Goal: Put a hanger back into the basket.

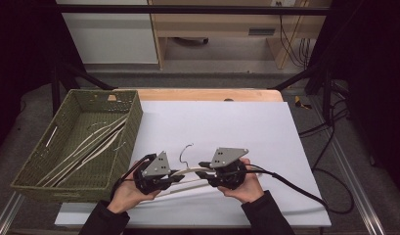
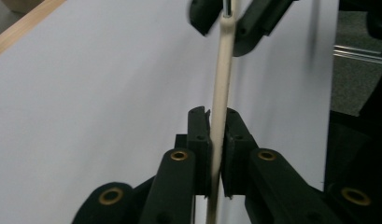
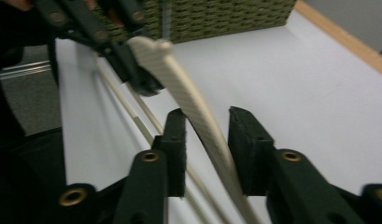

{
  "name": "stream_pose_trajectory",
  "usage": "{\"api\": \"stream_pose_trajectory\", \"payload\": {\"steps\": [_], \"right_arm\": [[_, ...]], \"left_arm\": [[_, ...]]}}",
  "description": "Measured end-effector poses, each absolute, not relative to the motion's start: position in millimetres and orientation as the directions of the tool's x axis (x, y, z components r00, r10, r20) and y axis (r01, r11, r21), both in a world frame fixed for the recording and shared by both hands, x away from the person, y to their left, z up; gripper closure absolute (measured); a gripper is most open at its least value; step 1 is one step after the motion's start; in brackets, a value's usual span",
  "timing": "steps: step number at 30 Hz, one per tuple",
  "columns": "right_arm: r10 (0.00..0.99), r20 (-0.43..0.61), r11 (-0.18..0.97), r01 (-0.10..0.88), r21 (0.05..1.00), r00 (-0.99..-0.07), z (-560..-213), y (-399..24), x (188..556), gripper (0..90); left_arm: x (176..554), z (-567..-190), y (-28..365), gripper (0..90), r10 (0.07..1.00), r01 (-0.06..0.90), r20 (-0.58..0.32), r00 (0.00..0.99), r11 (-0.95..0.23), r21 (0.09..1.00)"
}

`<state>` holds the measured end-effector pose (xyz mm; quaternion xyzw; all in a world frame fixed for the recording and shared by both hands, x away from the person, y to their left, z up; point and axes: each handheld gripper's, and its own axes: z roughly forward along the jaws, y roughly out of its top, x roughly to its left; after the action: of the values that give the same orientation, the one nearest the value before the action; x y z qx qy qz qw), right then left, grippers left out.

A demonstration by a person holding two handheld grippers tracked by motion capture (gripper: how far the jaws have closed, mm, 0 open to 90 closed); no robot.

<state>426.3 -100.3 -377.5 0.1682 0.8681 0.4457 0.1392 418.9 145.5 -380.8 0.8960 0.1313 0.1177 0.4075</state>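
The cream hanger (image 1: 190,171) hangs just above the white sheet (image 1: 222,122), near its front edge, spanning between my two grippers. My left gripper (image 1: 175,178) has its jaws clamped on one arm of it — pads pressed tight. My right gripper (image 1: 203,165) has its jaws parted, the hanger's ridged arm running between them with a gap beside it. The green woven basket (image 1: 131,122) sits to the left, more hangers inside.
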Motion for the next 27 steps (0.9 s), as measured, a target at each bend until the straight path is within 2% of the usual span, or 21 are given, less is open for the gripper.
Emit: {"api": "stream_pose_trajectory", "payload": {"steps": [8,11,16,20,27], "right_arm": [[0.494,-0.113,0.443,0.138,0.886,-0.862,-361.2,-122.0,421.5,48.6],[0.529,-0.087,0.381,0.145,0.913,-0.844,-355.4,-139.1,419.6,44.3],[0.572,-0.032,0.289,0.165,0.943,-0.819,-353.6,-161.3,415.9,31.4],[0.621,-0.01,0.262,0.195,0.945,-0.784,-360.4,-174.5,415.5,21.0],[0.695,0.033,0.224,0.259,0.939,-0.718,-381.5,-196.9,419.7,16.1]], "left_arm": [[407.9,-361.2,147.7,85.9,0.407,0.154,0.125,0.905,-0.586,0.796],[403.3,-347.4,150.2,85.9,0.447,0.155,0.157,0.881,-0.585,0.796],[399.1,-318.4,157.7,85.9,0.496,0.139,0.212,0.842,-0.579,0.804],[395.9,-291.9,171.0,85.8,0.511,0.115,0.232,0.828,-0.559,0.821],[402.1,-239.2,212.2,85.8,0.559,0.078,0.285,0.779,-0.537,0.84]]}}
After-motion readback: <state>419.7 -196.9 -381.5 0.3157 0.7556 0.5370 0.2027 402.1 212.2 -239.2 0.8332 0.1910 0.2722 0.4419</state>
